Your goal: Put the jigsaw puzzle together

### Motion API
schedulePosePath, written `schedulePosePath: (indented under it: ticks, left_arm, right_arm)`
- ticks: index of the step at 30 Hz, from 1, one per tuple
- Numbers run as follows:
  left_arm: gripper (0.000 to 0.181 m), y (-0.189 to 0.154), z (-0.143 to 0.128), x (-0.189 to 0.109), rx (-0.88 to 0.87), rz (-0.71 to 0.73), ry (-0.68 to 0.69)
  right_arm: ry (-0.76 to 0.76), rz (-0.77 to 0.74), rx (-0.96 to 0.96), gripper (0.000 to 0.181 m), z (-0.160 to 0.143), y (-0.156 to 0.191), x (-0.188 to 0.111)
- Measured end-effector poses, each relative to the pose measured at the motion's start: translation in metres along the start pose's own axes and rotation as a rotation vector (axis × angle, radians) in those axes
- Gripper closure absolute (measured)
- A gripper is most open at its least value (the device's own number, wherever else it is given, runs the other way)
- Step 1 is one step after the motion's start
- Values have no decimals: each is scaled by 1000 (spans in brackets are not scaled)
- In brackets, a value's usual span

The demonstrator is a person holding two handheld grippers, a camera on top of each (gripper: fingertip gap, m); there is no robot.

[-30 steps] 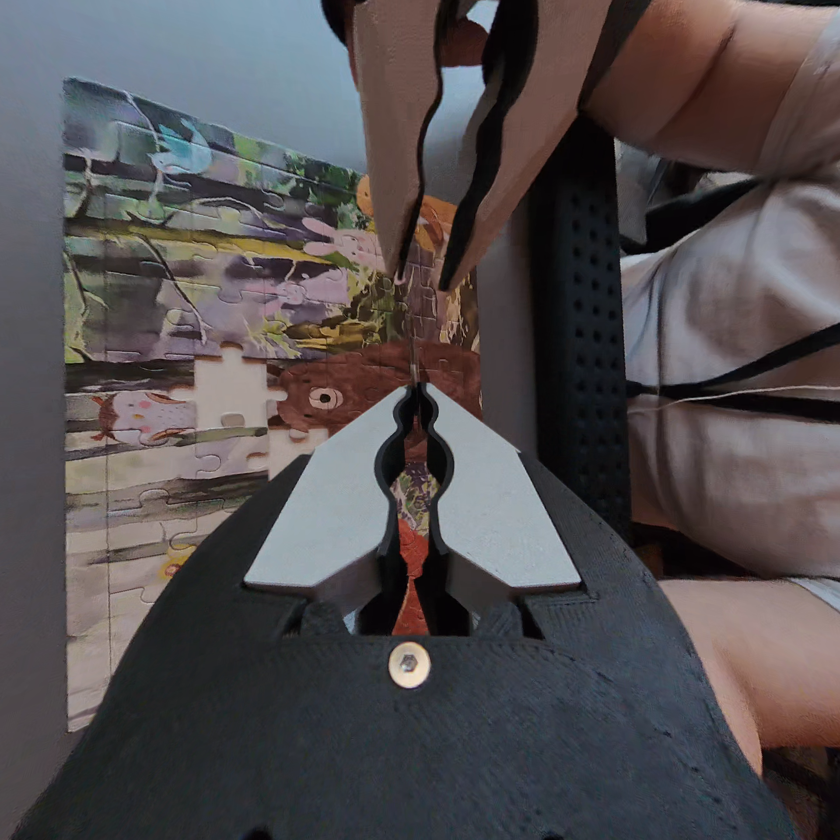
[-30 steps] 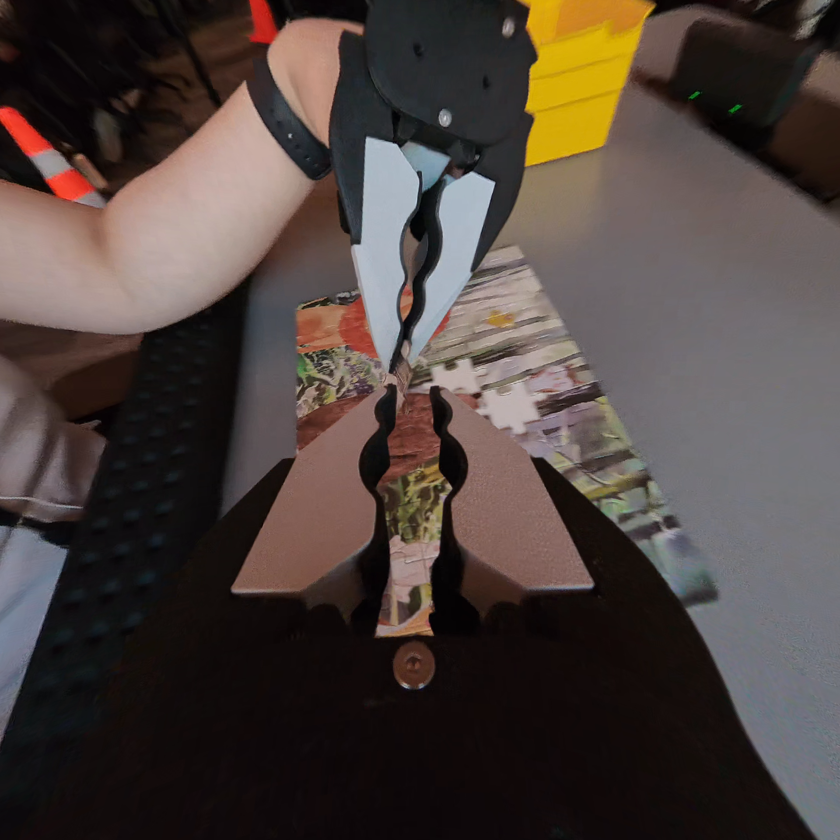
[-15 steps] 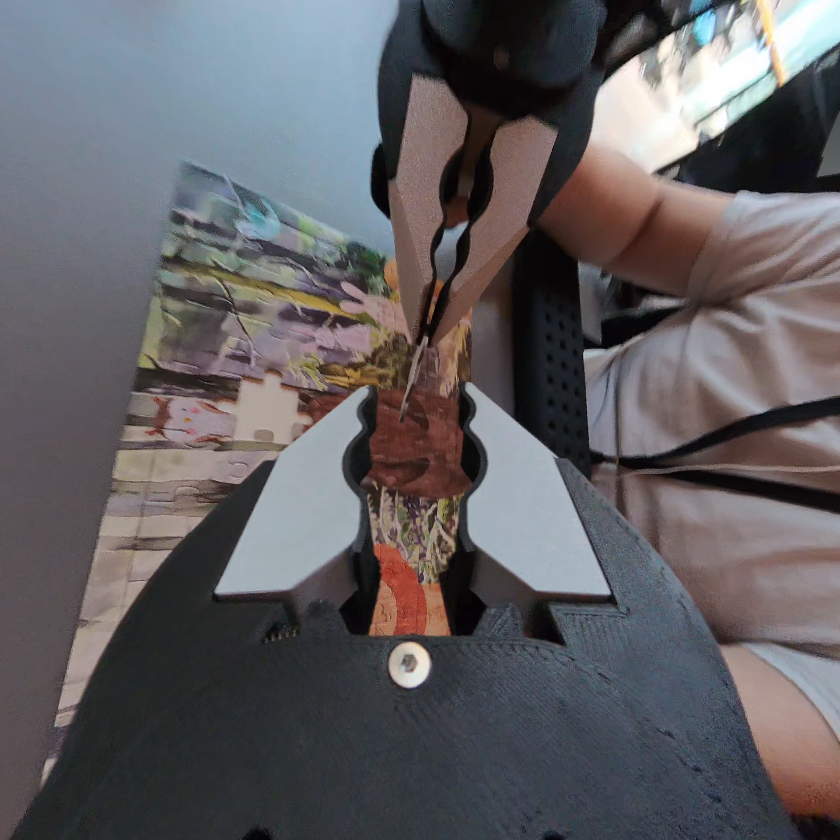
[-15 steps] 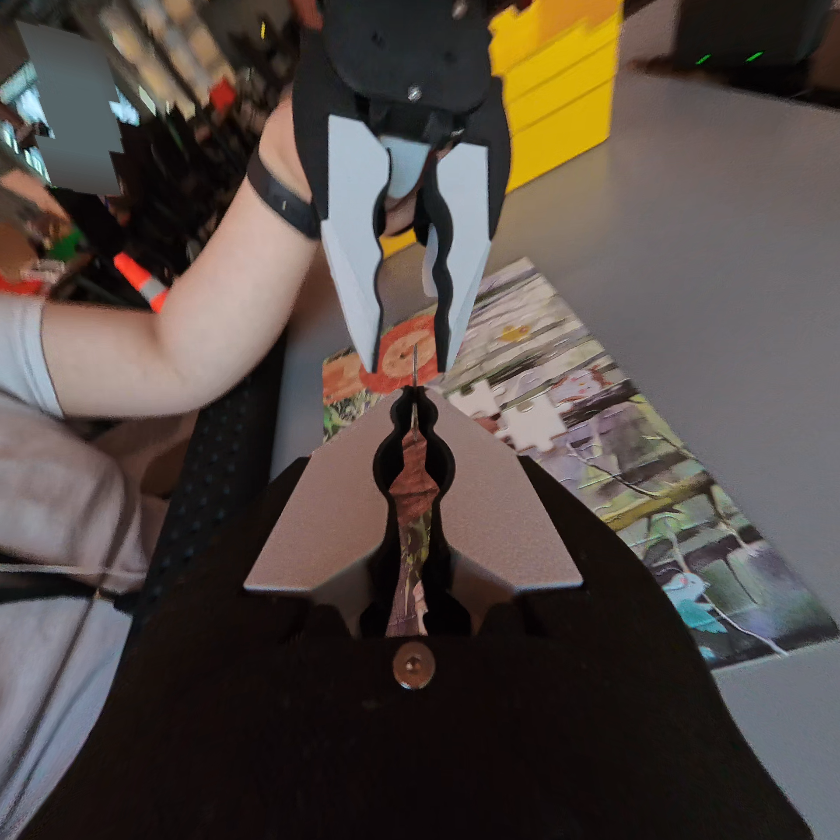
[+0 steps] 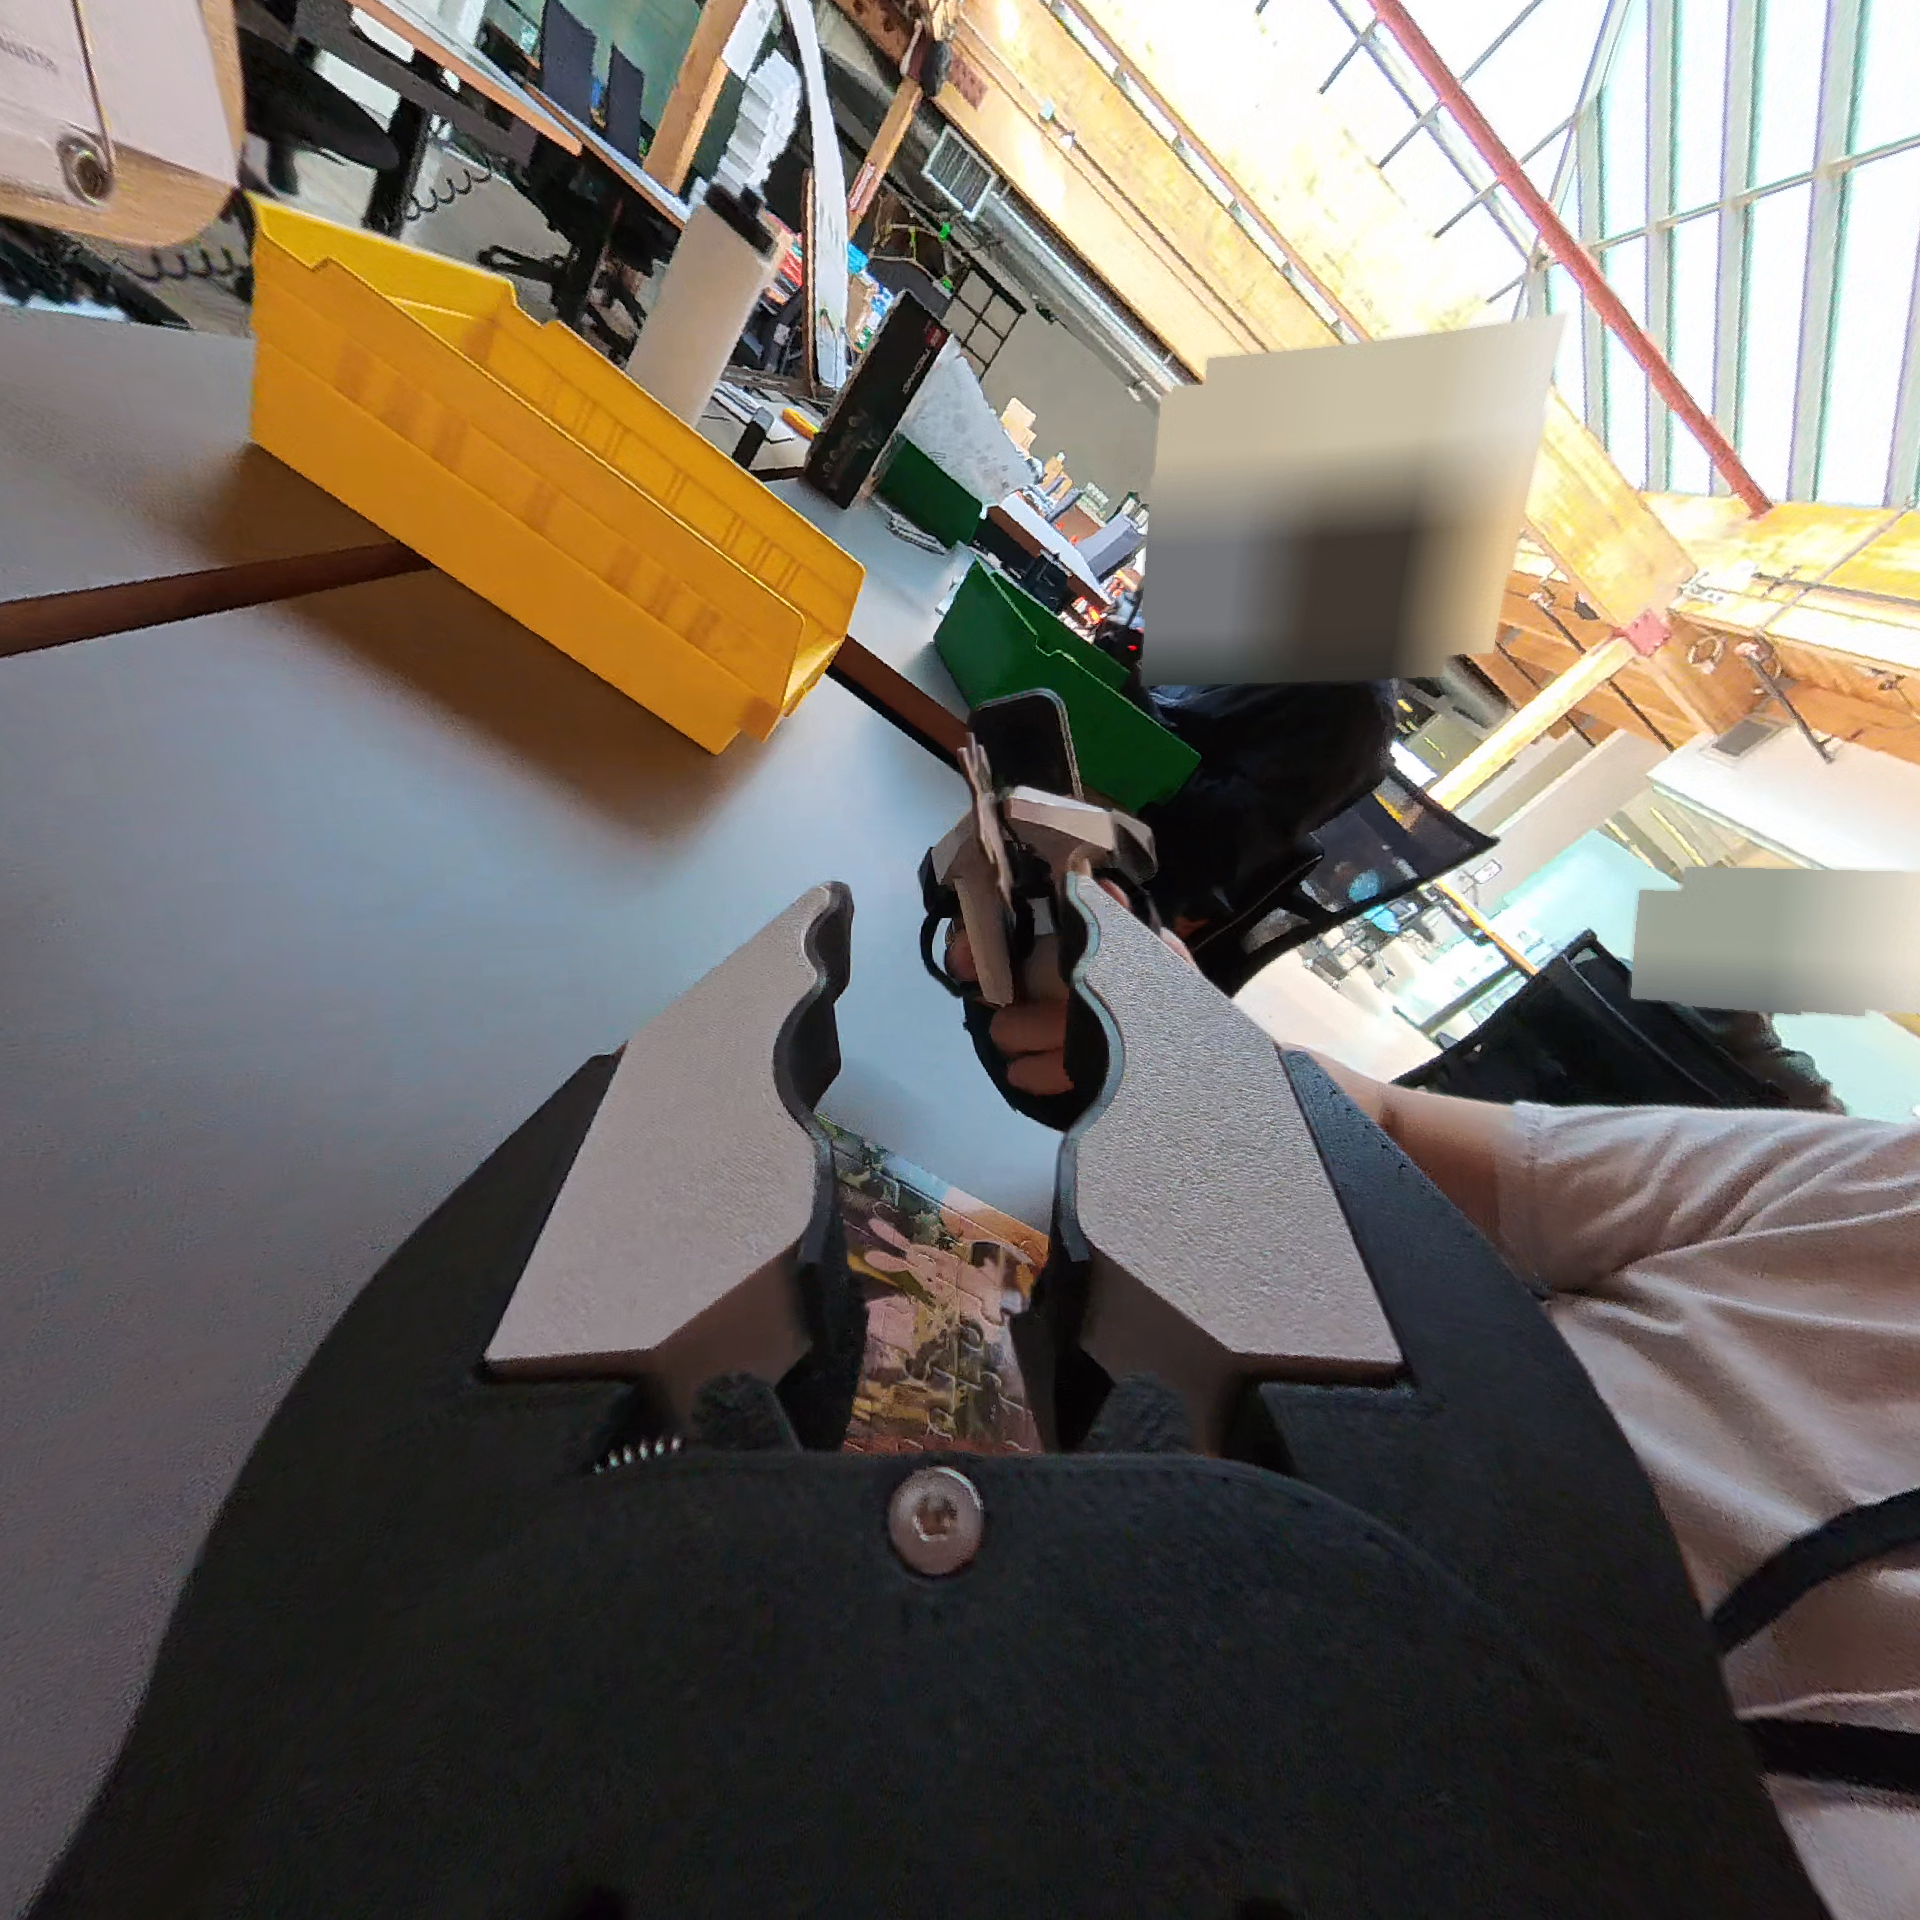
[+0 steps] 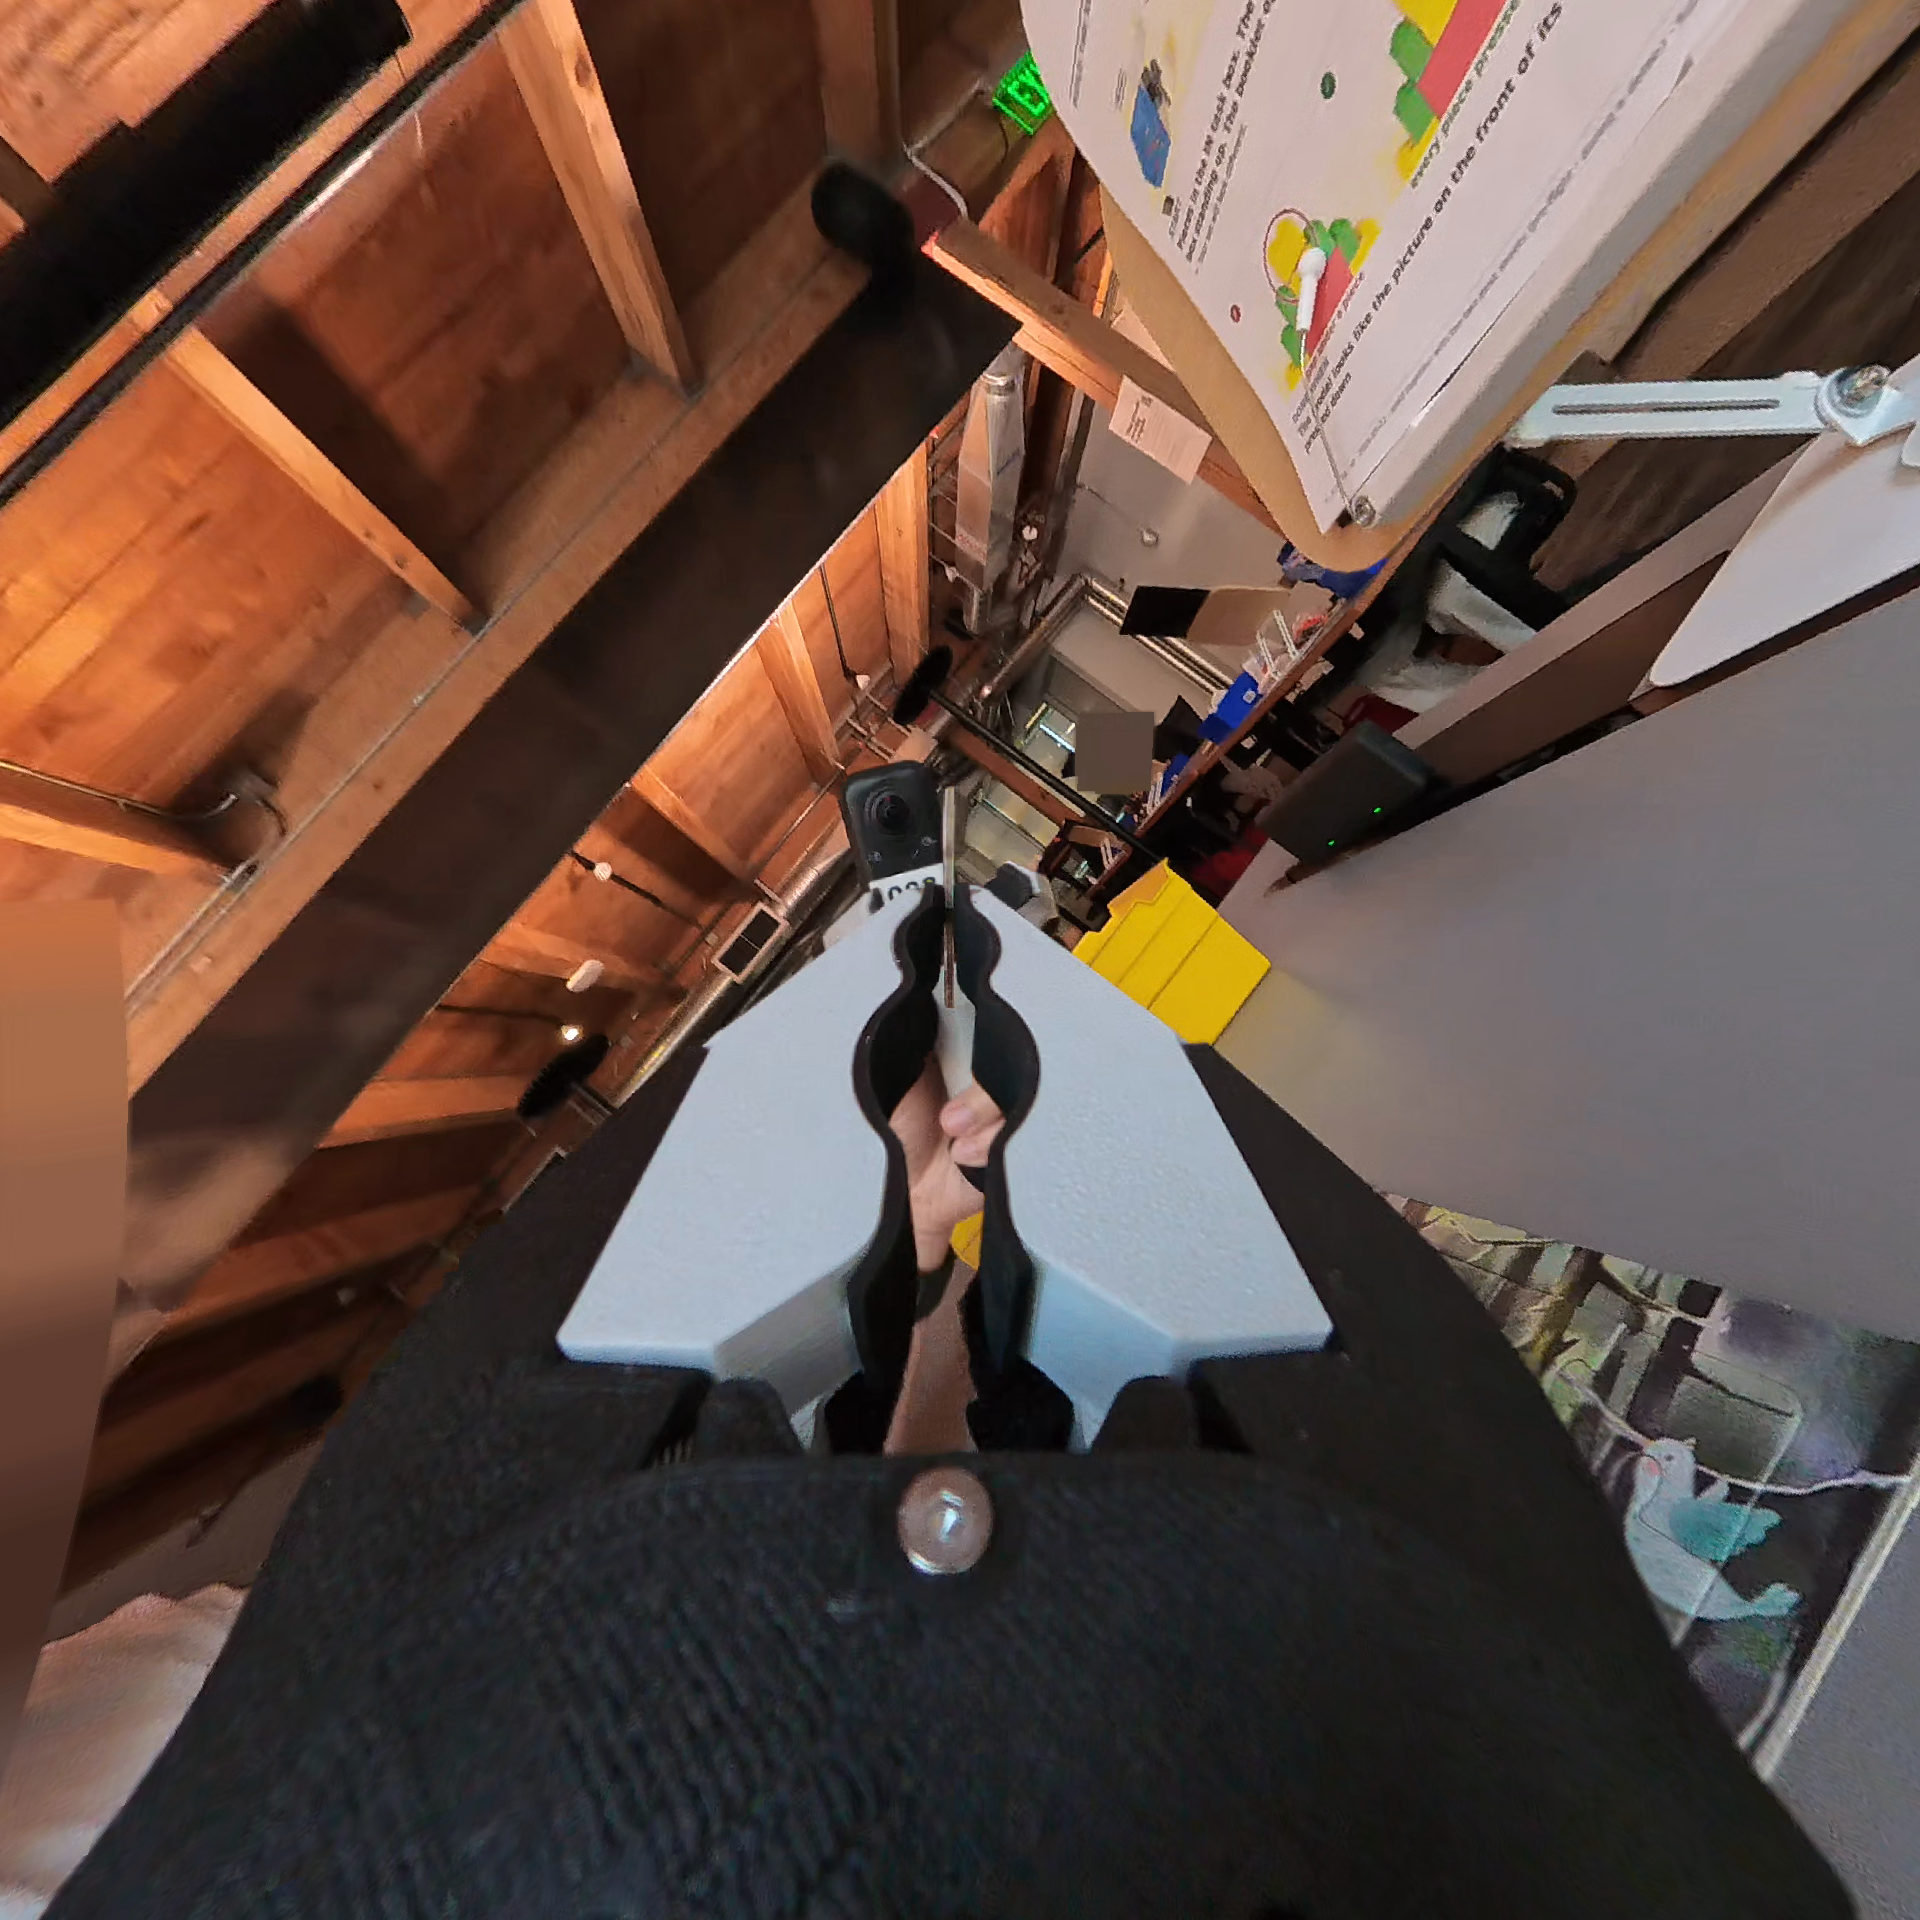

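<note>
left hand-held gripper (image 5: pixel 956 940) is spread wide over the worktop (image 5: pixel 312 935), right hand-held gripper (image 6: pixel 948 902) pinching a puzzle piece (image 6: pixel 948 914) edge-on, mid-frame.

From my left wrist camera I look up and forward along the 2 fingers of the left gripper (image 5: pixel 956 914), low over the grey table (image 5: pixel 312 883), toward the yellow bin (image 5: pixel 520 488) and the right gripper (image 5: pixel 1013 883) close ahead. My right wrist camera tilts steeply up toward wooden ceiling beams (image 6: pixel 416 416). Both views share the table, the bin and a part of the puzzle (image 5: pixel 940 1309) near their bottom edges.
</note>
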State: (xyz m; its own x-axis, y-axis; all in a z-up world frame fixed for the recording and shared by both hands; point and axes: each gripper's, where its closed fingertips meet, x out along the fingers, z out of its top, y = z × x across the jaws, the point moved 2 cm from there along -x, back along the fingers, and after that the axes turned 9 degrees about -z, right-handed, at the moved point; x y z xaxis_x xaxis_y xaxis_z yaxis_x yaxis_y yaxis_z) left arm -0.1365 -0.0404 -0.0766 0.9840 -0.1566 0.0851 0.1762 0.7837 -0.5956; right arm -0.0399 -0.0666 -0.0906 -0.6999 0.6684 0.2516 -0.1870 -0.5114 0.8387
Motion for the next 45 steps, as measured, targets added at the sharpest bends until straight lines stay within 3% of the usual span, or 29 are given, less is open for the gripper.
schedulePosePath:
  ticks: [6,8,11,15,17,20,23,27,34,39,41,45]
  left_arm:
    - [156,0,-14,27,36,30,50]
    - [179,-4,-15,29,7,-17,47]
    - [181,-7,-16,25,-21,-58,64]
    - [181,-13,-25,12,-79,-96,168]
    - [181,-12,-32,2,-117,-83,238]
    - [181,-3,-57,-16,-198,-25,385]
    - [181,8,-76,-28,-282,7,469]
    - [181,16,-90,-33,-338,6,516]
    - [181,14,-101,-31,-357,-17,569]
    - [181,14,-103,-29,-368,-17,576]
    - [181,13,-103,-29,-370,-19,576]
    - [181,14,-105,-30,-368,-14,590]
  right_arm:
    - [17,6,-77,181,-9,7,4]
    - [37,6,-113,181,-13,9,6]
    - [65,-4,-168,181,-18,9,8]
    - [238,20,-320,181,-35,11,11]
    - [327,8,-554,175,-44,10,9]
    - [473,-113,-1106,152,-60,-10,2]
    - [604,-154,-1479,149,-83,-33,-5]
    - [635,-127,-1483,145,-98,-34,3]
    - [660,-140,-1678,146,-106,-36,7]
    - [701,-124,-1712,157,-112,-36,3]
    - [709,-122,-1734,171,-114,-36,2]
    - [725,-123,-1754,173,-117,-37,2]
